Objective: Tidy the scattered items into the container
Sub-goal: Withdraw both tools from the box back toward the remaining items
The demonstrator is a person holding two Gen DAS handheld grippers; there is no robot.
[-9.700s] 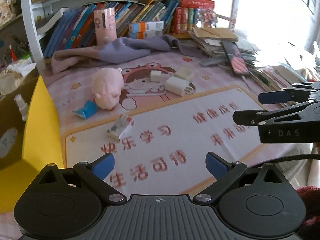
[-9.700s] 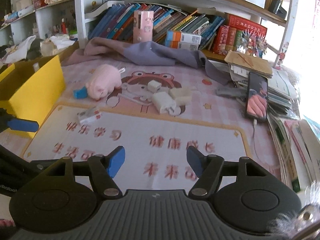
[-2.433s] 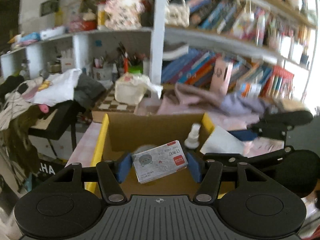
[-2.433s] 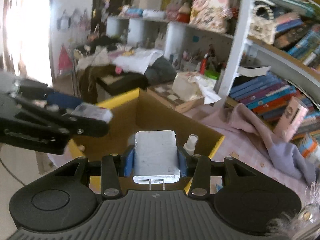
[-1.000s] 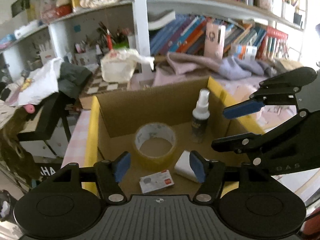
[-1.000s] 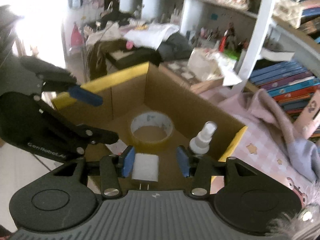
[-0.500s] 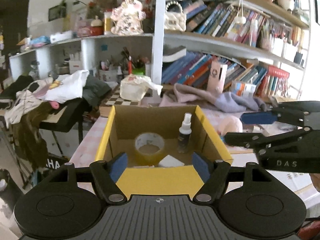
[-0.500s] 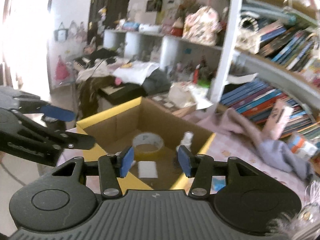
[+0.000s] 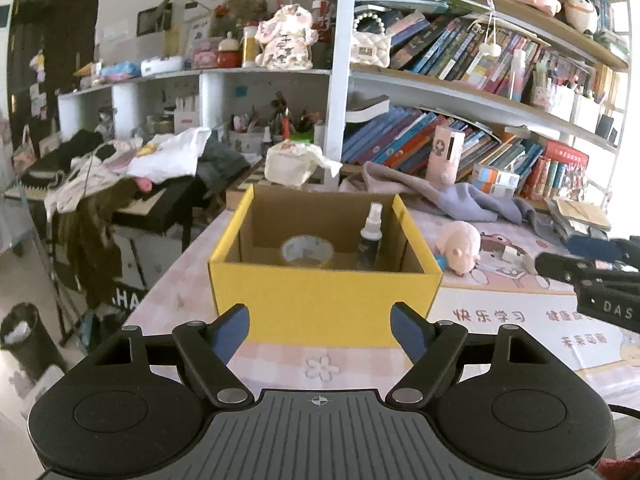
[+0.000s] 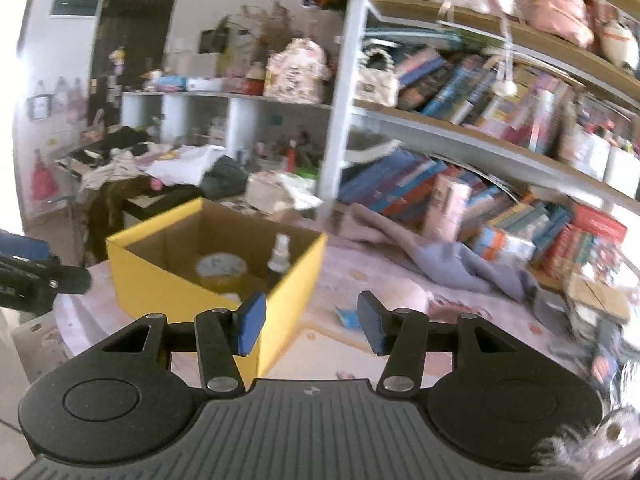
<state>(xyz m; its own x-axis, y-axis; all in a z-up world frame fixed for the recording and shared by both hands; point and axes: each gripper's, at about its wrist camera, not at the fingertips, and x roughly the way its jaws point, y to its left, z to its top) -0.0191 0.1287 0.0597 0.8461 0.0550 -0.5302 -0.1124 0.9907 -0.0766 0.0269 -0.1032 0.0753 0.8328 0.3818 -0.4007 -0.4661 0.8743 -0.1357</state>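
**A:** Both grippers are clear of the yellow cardboard box [image 9: 324,300], and both are empty. The left gripper [image 9: 320,330] has its jaws spread wide, nothing between them; the right gripper [image 10: 310,326] shows the same, jaws parted on air.

**B:** So what's in the box?

**A:** A roll of tape [image 9: 307,251] lying flat and a small dark spray bottle [image 9: 370,240] standing upright against the right wall. The floor nearer the camera is hidden by the front wall.

**B:** And what's left out?

**A:** A pink plush pig [image 9: 460,246] lies on the table [image 9: 520,328] just right of the box, with a small blue scrap [image 10: 347,317] beside it and some white bits [image 9: 509,255] farther along the mat.

**B:** Next pick, in your view?

**A:** I'd send the right gripper for the pig: keep the jaws wide, come down across its narrower body, and squeeze gently. It's soft, so it may bulge and slip. Carry it high over the box rim, too.
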